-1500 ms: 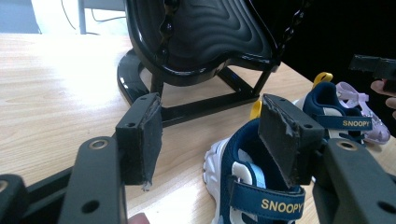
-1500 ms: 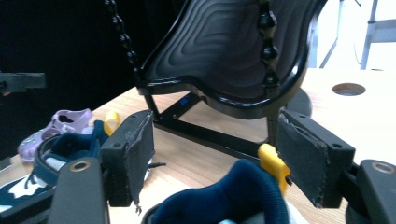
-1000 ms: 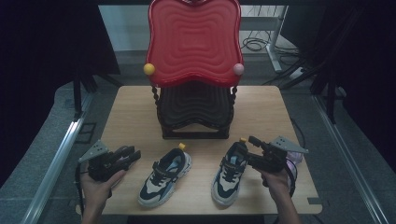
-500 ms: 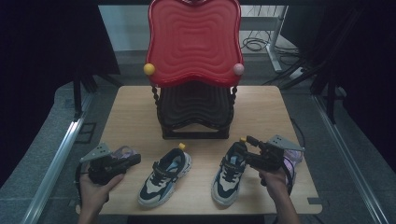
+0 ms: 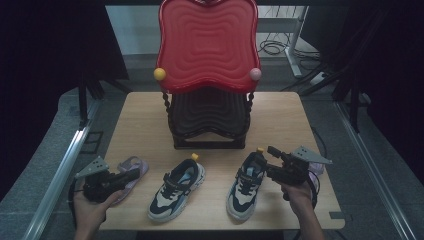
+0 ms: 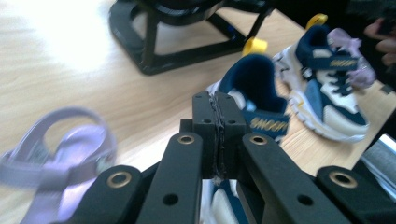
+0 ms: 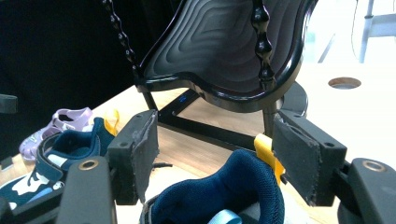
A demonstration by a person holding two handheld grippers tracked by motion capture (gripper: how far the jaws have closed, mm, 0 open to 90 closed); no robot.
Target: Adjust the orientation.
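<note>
The right hand-held gripper stood wide open, holding nothing, its rough pads either side of the right sneaker's padded navy heel just ahead. To grip well, it should probably straddle that soft mesh collar squarely, clear of the yellow pull tab. The left hand-held gripper had just closed, empty, with the left sneaker beyond its tips and a glossy lilac sandal beside it on the woodgrain counter.

The high view looks down on the table from far up. The 2 gripper views sit low and close, both seeing the rack and sneakers.
</note>
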